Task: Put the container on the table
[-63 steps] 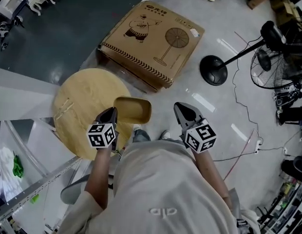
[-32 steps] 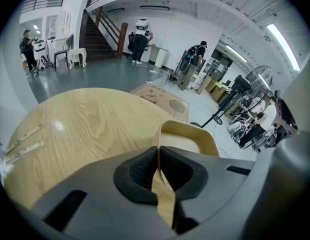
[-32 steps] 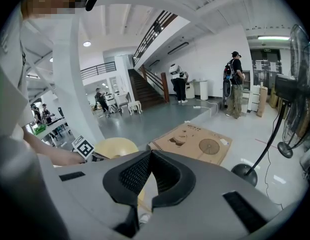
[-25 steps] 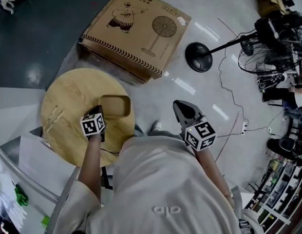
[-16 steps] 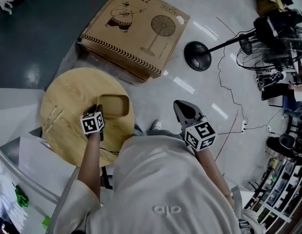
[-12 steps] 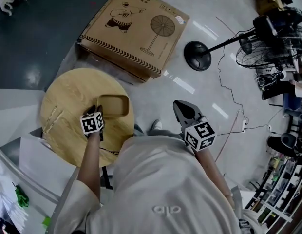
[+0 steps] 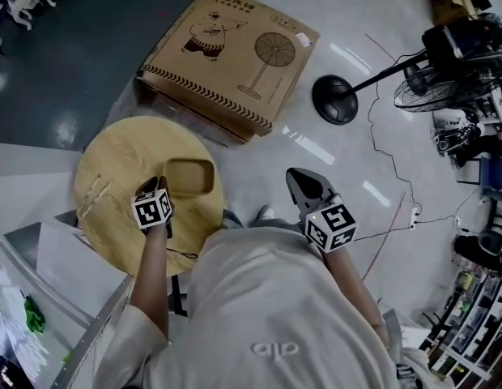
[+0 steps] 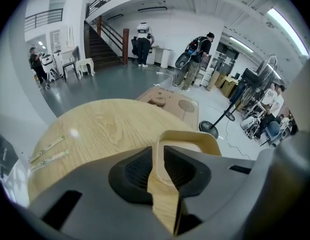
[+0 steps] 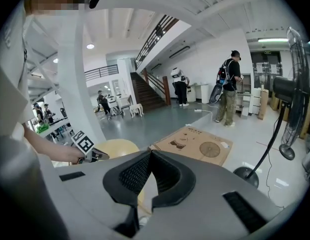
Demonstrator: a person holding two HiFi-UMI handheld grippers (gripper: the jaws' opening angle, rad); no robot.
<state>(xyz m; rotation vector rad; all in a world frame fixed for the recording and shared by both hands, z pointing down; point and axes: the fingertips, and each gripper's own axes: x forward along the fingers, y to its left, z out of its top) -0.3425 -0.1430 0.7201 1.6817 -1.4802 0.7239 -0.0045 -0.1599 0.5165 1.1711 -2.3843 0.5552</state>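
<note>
The tan rounded-rectangle container (image 7: 190, 177) sits on the round wooden table (image 7: 113, 168), near its right edge. My left gripper (image 7: 159, 183) hovers just above the container's near-left corner. In the left gripper view the container's (image 8: 187, 134) near wall stands between the jaws of the left gripper (image 8: 159, 154). The jaws are closing, and the pads do not press the wall. My right gripper (image 7: 299, 177) hangs off to the right over the floor, shut and with nothing in it. Its tips (image 9: 151, 153) meet in the right gripper view.
A flat cardboard box (image 7: 235, 51) printed with a fan lies on the floor beyond the table. A fan stand's black base (image 7: 335, 100) and cable are at the right, with more fans (image 7: 465, 47) behind. Two thin strips (image 7: 93, 194) lie on the table's left. A metal rack (image 7: 48, 314) is at lower left.
The container, earlier carried over the table's edge, now rests on the tabletop. The left gripper has let go of its wall and lifted slightly. The right gripper has stayed put.
</note>
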